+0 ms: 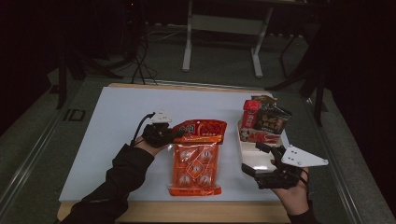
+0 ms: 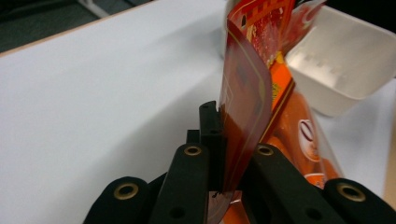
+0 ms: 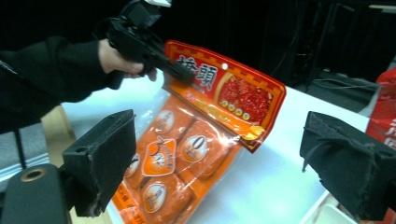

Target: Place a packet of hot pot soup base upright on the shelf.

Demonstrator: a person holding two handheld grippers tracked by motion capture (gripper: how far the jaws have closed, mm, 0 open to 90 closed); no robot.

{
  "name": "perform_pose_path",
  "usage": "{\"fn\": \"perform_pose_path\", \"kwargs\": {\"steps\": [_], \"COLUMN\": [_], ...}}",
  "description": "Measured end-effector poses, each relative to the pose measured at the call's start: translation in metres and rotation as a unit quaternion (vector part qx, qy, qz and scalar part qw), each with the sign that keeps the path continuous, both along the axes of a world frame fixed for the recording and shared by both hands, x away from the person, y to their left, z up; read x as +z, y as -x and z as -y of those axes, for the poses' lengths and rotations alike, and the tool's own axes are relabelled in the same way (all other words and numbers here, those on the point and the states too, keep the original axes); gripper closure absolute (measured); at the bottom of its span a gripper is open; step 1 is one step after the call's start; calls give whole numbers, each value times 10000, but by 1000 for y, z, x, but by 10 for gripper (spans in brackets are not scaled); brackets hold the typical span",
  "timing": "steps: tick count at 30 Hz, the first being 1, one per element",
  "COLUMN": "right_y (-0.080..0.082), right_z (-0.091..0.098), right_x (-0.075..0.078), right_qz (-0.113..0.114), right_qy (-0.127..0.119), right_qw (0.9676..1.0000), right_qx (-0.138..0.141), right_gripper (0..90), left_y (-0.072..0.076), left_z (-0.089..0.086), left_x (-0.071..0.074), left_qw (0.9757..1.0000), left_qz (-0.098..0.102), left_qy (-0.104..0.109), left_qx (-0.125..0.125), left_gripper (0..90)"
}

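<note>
White tabletop is lit; beside the white bin, the orange snack bag is clamped by the left gripper, the right gripper gaping. Header film could tear or slip.

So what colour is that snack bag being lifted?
Orange, with a red header; the snack bag shows best in the right gripper view.

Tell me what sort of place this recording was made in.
Probably a lab or workshop recording station: a white table under a fixed camera, cables trailing on the dark floor, and a bare bench frame behind.
</note>
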State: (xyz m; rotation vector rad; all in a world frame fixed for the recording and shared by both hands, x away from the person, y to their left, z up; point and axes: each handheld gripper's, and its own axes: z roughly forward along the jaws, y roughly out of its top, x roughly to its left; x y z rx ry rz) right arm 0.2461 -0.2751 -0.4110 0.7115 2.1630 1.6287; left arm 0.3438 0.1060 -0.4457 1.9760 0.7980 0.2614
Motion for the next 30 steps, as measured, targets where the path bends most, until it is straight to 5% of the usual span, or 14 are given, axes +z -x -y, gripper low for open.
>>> {"fn": "perform_pose_path", "kwargs": {"steps": [8,17,21,30], "right_y": [-2,-3,-4,-14], "right_z": [-1,-5,-5,-9], "right_x": [3,2,5,2], "right_qz": [47,38,50,-120], "right_qy": [39,59,28,6], "right_qw": [9997,9998,9999,9999], "right_qx": [-226,-177,-157,-104], "right_gripper": [142,148,149,149], "left_y": [19,36,47,63], "left_z": [3,10,14,19], "left_x": [16,31,39,57], "left_qw": [9994,9973,9936,9864], "left_qz": [247,461,685,832], "left_qy": [127,233,322,650], "left_qx": [-222,-528,-842,-1260], "left_gripper": [899,900,900,900]}}
